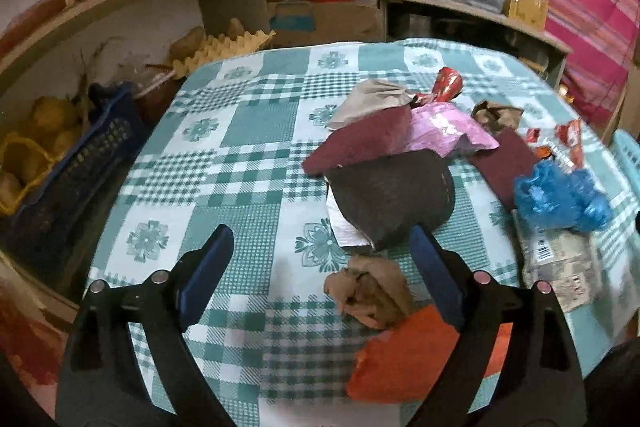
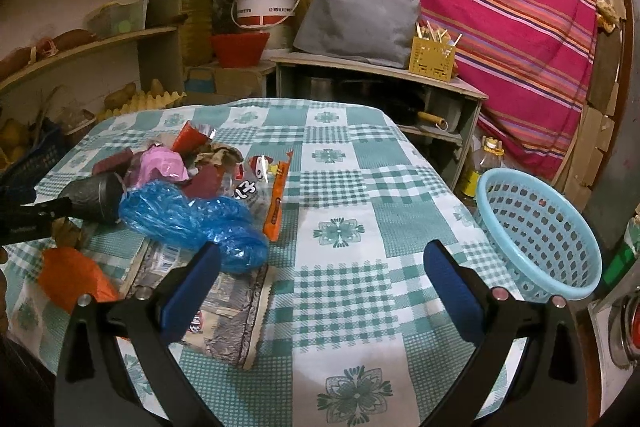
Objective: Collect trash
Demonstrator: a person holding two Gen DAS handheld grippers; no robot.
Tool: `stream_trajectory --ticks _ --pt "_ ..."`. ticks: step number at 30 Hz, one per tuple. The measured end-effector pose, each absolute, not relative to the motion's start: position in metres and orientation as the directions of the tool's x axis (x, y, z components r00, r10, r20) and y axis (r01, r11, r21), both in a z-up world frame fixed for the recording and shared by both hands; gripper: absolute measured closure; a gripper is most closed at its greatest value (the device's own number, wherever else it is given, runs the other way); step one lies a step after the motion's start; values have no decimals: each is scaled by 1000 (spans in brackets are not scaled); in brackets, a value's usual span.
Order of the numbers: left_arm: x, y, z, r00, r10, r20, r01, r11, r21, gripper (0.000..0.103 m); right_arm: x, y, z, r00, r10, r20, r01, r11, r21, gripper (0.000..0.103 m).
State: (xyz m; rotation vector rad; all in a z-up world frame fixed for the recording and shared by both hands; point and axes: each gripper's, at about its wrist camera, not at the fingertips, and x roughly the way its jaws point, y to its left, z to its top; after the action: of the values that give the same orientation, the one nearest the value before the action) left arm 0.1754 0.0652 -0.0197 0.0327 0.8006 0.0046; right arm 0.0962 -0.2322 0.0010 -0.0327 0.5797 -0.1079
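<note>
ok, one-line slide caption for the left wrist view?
Left tongs, open, above a crumpled brown paper wad beside the trash pile on a green checked tablecloth.

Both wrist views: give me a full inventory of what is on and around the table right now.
tablecloth: one, green and white checked, covers the table
basket: one, light blue, right table edge, tilted
blue bag: one, crumpled, in the trash pile
pink wrapper: one, atop the pile
black cup: one, lying on its side
brown paper wad: one, between the left fingers
orange wrapper: one, near table edge
orange stick packet: one, right of the blue bag
white bucket: one, behind the table
grey cushion: one, on the low shelf
left gripper: open, not touching the wad
right gripper: open, empty
</note>
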Motion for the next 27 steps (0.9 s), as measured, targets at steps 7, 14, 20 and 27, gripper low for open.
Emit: stream_trajectory --ticks 7,14,20,27 --pt "176 50 -5 722 -12 -692 3 1000 -14 5 97 -231 6 835 -108 -539 90 994 -60 4" --pt "201 32 -16 693 19 -721 -34 999 -6 5 100 -230 3 832 -106 -544 79 994 -74 4" --pt "214 29 -25 663 7 -748 -8 1000 3 17 107 -235 -4 818 -102 -566 87 995 -55 4" --pt "213 33 -25 654 -21 -756 23 1000 -7 25 122 -222 -12 801 -58 -596 37 998 -47 4"
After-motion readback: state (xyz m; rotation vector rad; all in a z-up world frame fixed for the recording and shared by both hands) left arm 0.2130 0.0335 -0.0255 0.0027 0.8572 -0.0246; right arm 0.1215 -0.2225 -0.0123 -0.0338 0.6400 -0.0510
